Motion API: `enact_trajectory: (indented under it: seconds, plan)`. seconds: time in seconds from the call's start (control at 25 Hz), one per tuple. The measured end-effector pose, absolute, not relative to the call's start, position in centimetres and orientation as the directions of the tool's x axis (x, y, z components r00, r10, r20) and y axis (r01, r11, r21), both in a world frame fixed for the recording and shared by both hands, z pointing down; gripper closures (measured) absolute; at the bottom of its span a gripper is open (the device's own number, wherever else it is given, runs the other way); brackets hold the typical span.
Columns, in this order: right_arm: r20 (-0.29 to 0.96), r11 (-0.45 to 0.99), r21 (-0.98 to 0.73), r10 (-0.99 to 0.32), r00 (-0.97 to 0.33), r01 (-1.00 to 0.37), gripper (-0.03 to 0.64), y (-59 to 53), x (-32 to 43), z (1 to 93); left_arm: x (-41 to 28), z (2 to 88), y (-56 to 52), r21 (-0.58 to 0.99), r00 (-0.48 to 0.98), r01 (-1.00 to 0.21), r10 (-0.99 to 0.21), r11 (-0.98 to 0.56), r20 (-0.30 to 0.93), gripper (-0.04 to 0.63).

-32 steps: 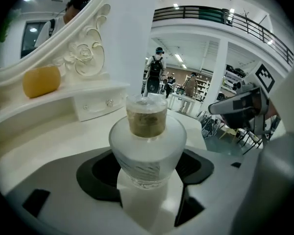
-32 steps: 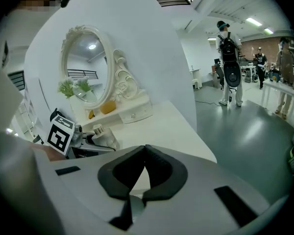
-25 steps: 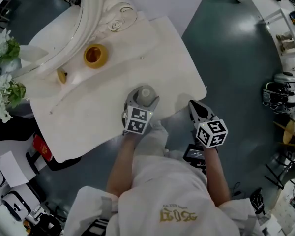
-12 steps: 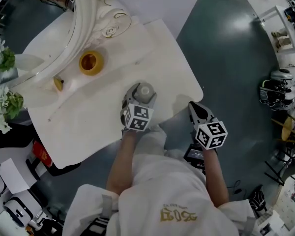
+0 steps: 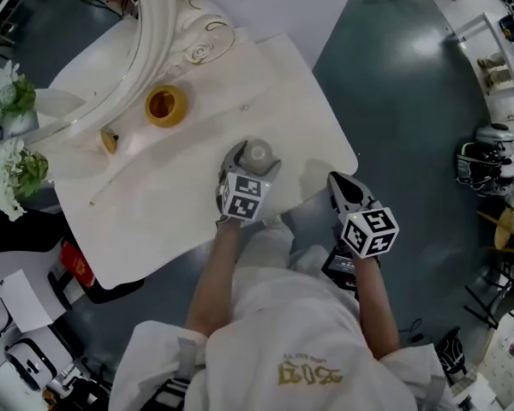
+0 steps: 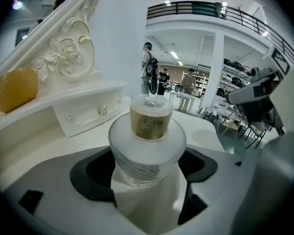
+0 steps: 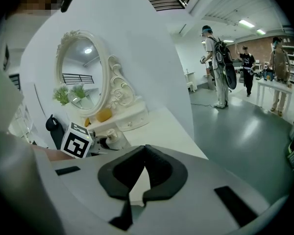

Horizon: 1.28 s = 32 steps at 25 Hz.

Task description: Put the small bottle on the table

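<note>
- Two grippers, one bottle: the left gripper has its jaws opening wide, with the small bottle standing between them, pads clear of the glass on both sides.
- That small bottle stands upright on the white table, near its front edge.
- Just off that edge hangs the right gripper, jaws closed tip to tip, nothing between them.

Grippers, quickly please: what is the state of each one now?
Left gripper: jaws opening, the small bottle stands between them, pads apart from it.
Right gripper: shut, holding nothing.
</note>
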State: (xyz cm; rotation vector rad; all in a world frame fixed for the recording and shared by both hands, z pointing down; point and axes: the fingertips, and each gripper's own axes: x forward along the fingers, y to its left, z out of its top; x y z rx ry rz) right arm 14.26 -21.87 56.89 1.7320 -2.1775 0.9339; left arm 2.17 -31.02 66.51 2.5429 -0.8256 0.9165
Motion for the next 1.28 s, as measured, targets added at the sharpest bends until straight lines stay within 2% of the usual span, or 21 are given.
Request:
enact_trajectory:
  seconds: [0.04,0.32,0.44,0.64,0.76,0.92,1.0,1.08,1.2,1.28]
  plan:
    - [0.513,0.114,-0.351,-0.807,-0.293,-0.929,0.604,-22.0,14.2,56.5,2.1,66.5,-30.9,0.109,0.632,-0.619,-0.411,-0.778,0.657,0.177]
    - [0.421,0.195,-0.367,-0.837,-0.350,-0.909,0.604,-22.8,12.9,53.5,0.3,63.8,-29.2,0.158,0.624,-0.676,-0.445,-0.720,0.642,0.176]
    - [0.382,0.250,-0.374,-0.836,-0.393,-0.893,0.603,-23.1,11.8,52.2,-0.6,61.2,-28.3,0.138,0.613,-0.706,-0.501,-0.695,0.611,0.236]
    - [0.333,0.335,-0.371,-0.823,-0.461,-0.866,0.604,-22.4,10.8,50.1,-1.0,57.9,-25.7,0.157,0.606,-0.741,-0.549,-0.653,0.575,0.248]
    - [0.296,0.382,-0.367,-0.817,-0.495,-0.848,0.604,-22.0,10.2,48.6,-1.8,54.6,-24.9,0.152,0.596,-0.770,-0.613,-0.620,0.519,0.307]
    - [0.257,0.419,-0.374,-0.811,-0.526,-0.828,0.603,-21.4,9.9,47.5,-2.7,51.5,-23.6,0.112,0.563,-0.804,-0.688,-0.584,0.458,0.340]
    - [0.243,0.436,-0.372,-0.806,-0.540,-0.819,0.603,-20.8,9.8,47.2,-3.1,50.3,-22.6,0.093,0.549,-0.816,-0.715,-0.570,0.434,0.388]
    - [0.224,0.455,-0.368,-0.803,-0.552,-0.811,0.603,-20.0,9.6,46.5,-3.2,49.4,-21.3,0.098,0.554,-0.815,-0.721,-0.571,0.416,0.420]
    - [0.206,0.480,-0.355,-0.797,-0.568,-0.802,0.604,-18.7,9.3,45.8,-2.7,49.0,-19.2,0.128,0.583,-0.797,-0.697,-0.590,0.417,0.426]
    - [0.203,0.498,-0.346,-0.788,-0.581,-0.795,0.603,-18.1,9.0,45.7,-2.4,48.6,-18.1,0.121,0.579,-0.800,-0.705,-0.587,0.410,0.466]
